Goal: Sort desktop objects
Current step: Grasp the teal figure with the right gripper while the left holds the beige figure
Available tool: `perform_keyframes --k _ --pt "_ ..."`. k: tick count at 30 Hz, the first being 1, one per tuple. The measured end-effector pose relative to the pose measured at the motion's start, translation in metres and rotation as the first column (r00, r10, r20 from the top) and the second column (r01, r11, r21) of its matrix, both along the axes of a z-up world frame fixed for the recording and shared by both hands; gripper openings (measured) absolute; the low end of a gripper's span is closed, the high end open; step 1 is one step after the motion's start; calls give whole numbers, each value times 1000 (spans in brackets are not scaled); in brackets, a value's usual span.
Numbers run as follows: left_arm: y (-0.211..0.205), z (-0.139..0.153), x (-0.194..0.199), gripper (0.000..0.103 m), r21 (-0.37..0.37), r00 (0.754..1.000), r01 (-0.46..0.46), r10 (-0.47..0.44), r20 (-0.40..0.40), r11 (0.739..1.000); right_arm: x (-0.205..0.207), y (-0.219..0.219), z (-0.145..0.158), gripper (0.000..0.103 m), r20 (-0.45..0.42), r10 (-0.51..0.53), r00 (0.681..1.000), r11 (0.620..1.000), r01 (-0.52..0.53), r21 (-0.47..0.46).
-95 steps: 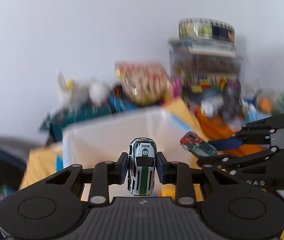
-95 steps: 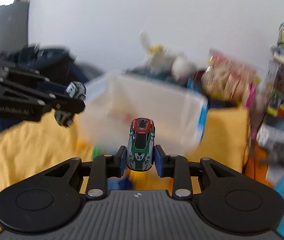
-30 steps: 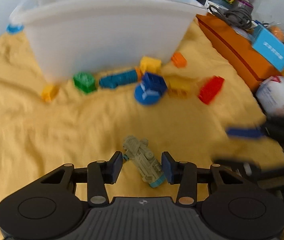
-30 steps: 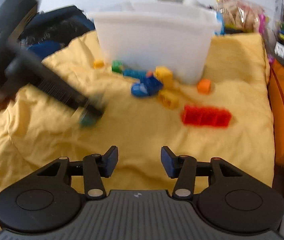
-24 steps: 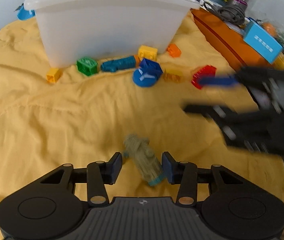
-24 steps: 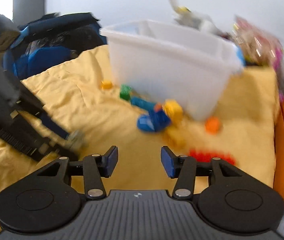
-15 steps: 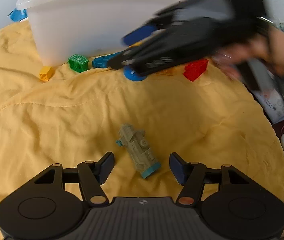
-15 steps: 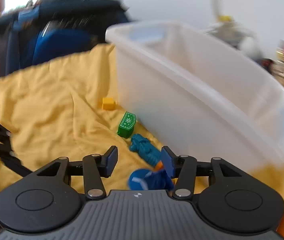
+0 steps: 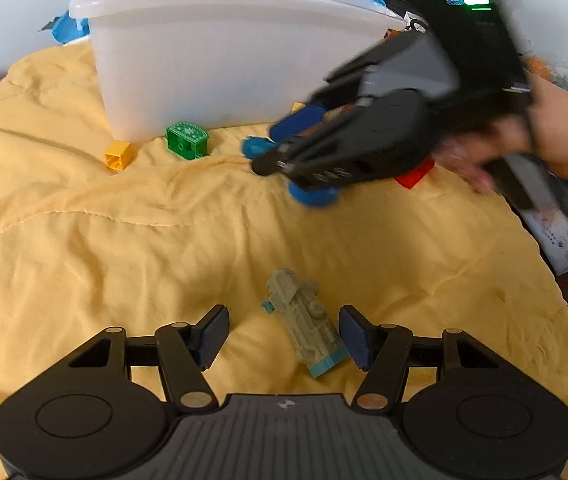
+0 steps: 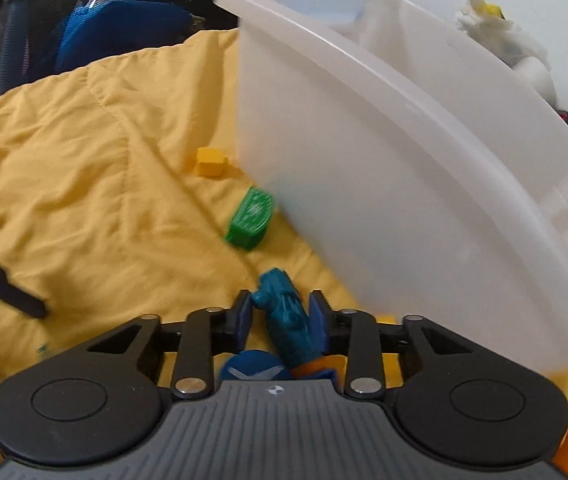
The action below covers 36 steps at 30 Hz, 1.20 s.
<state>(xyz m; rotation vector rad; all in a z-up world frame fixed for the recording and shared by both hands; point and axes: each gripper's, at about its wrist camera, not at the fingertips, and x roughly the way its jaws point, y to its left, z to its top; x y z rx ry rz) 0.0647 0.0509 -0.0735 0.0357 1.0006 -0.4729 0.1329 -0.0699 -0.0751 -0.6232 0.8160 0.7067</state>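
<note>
1. Cloth (image 9: 84,240), yellow and creased, covers most of both views and bears every toy
2. Bin (image 9: 220,52), white and translucent, stands on the cloth in the upper middle of the left wrist view; in the right wrist view it fills the upper right
3. Right gripper (image 10: 280,318) sits low in the centre of its own view with its jaws closing around a teal toy (image 10: 284,316); the toy lies between the blue pads, close to both, and I cannot tell whether they press on it yet. From the left wrist view this gripper reaches in from the right, held by a hand (image 9: 555,132) in a blue-grey sleeve
4. Left gripper (image 9: 284,338) is at the bottom centre of its view, jaws wide apart and gripping nothing
5. Grey toy vehicle (image 9: 303,332) with a light blue end lies slantwise on the cloth between the left gripper's pads, nearer the right-hand pad, apparently touching neither
6. Green block (image 10: 250,216) lies just beside the bin's near wall, left of centre in the left wrist view
7. Yellow block (image 10: 210,162), the smallest, lies near the bin's corner, to the upper left of the green block in the right wrist view
</note>
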Motion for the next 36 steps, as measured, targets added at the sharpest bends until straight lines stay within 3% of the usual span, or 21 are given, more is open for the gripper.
perform_keyframes --k 2,4,8,12,14,15,16,18,21,24,27,28,29,32,35,36 --pt "-1 0 -3 64 7 1000 16 -16 10 1000 -20 -7 7 31 -29 -24 999 999 25 35" --pt "-3 -2 -6 64 21 999 32 -32 17 999 -46 -17 11 22 -56 -57 997 997 60 57" --pt "-7 -3 -9 64 25 998 46 -47 31 999 -76 -42 21 20 -108 -181 978 976 192 104" --pt "-19 -6 -5 60 43 996 59 -62 60 997 -86 -55 22 20 -101 -281 954 955 288 66" --pt "-28 -5 -7 38 92 992 82 -90 85 992 -92 -61 20 20 -86 -305 949 949 310 60" --pt "-30 -3 -9 34 94 991 101 -109 82 990 -94 -64 19 23 -87 -309 947 946 316 70" --pt "-31 -2 -11 28 74 990 122 -127 65 990 -97 -65 18 32 -87 -313 946 944 320 81" --pt "-32 -1 -16 28 58 989 139 -142 48 989 -105 -67 18 40 -66 -310 949 944 315 102" --pt "-29 -2 -24 28 68 990 128 -131 43 989 -115 -69 21 39 -14 -235 972 964 234 128" --pt "-24 -3 -29 30 74 992 111 -115 53 991 -112 -64 13 39 -16 -169 986 977 169 132" --pt "-23 -3 -31 46 64 994 88 -92 55 994 -102 -65 -3 42 -70 -203 977 969 211 128" --pt "-23 -2 -33 50 74 995 76 -80 60 994 -103 -66 -6 36 -73 -220 973 965 228 129" --pt "-23 -1 -36 50 83 995 66 -72 68 994 -105 -70 -5 26 -94 -237 967 956 249 154" --pt "-24 -2 -45 49 98 995 59 -66 78 994 -115 -77 1 26 -146 -297 944 936 318 151" --pt "-24 -3 -50 49 103 992 47 -58 111 994 -120 -87 3 30 -196 -314 929 917 351 191" --pt "-24 -2 -50 49 96 992 43 -54 117 994 -120 -88 3 41 -188 -323 928 912 358 201"
